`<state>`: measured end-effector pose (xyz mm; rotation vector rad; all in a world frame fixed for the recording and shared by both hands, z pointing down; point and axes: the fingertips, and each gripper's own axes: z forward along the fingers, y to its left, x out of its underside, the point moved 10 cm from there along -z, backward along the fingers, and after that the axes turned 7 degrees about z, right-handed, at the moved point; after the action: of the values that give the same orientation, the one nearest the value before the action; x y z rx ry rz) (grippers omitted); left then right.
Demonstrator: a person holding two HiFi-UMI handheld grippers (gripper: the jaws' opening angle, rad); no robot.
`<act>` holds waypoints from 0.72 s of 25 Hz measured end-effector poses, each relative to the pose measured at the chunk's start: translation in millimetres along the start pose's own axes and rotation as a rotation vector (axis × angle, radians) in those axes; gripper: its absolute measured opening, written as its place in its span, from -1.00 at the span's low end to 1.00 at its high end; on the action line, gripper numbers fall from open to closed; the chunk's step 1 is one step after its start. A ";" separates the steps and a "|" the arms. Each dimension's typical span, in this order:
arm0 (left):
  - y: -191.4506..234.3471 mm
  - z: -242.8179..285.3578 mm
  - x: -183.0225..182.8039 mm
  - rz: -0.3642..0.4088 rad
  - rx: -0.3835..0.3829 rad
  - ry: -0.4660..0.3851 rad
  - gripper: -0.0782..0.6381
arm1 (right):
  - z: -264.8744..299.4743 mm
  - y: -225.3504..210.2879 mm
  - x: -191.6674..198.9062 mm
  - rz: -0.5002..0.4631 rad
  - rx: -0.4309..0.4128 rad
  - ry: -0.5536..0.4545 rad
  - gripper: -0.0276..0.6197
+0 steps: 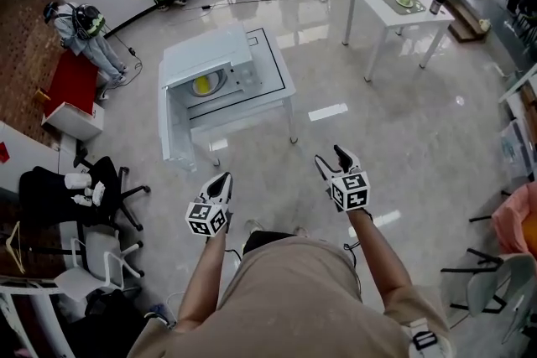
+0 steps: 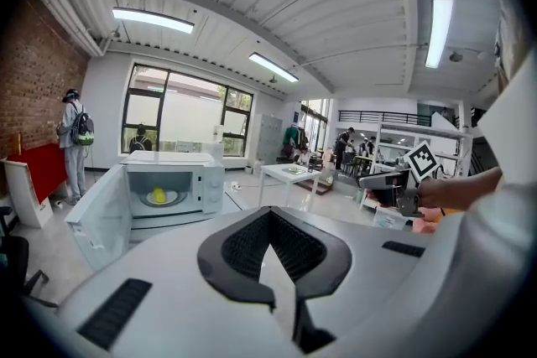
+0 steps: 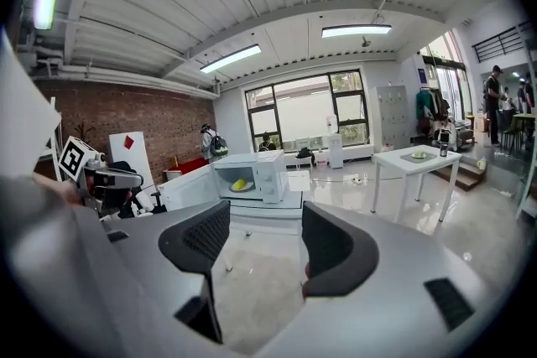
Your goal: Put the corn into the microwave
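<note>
corn [image 1: 202,85] sits inside microwave [image 1: 205,54], door [image 1: 174,126] open. left gripper [image 1: 222,180] clenched, empty; right gripper [image 1: 333,160] released, empty; both well apart from it. risk: a hard door push could jolt the corn.

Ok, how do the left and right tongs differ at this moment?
The left tongs are shut, tips together; the right tongs stand open with a clear gap. In the head view the left tongs sit lower than the right tongs. Both are empty and well short of the microwave, where the corn already lies.
</note>
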<state>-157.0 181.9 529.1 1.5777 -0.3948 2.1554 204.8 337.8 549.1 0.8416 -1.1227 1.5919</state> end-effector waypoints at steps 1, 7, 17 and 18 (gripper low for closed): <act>-1.7 1.6 0.9 0.003 0.002 0.006 -0.77 | -2.2 -1.5 2.3 0.006 0.005 0.002 -0.06; -13.5 7.0 -3.6 0.006 0.032 0.001 -0.77 | -19.2 -2.9 4.8 0.032 0.024 -0.030 -0.18; -26.0 4.8 -14.1 -0.015 0.055 -0.033 -0.77 | -35.2 1.0 2.2 0.043 0.008 -0.031 -0.18; -27.0 4.1 -13.6 -0.018 0.057 -0.034 -0.77 | -35.4 1.7 3.3 0.043 0.006 -0.028 -0.18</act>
<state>-136.5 200.9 516.7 1.6442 -0.3312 2.1463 202.2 372.0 539.9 0.8513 -1.1631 1.6242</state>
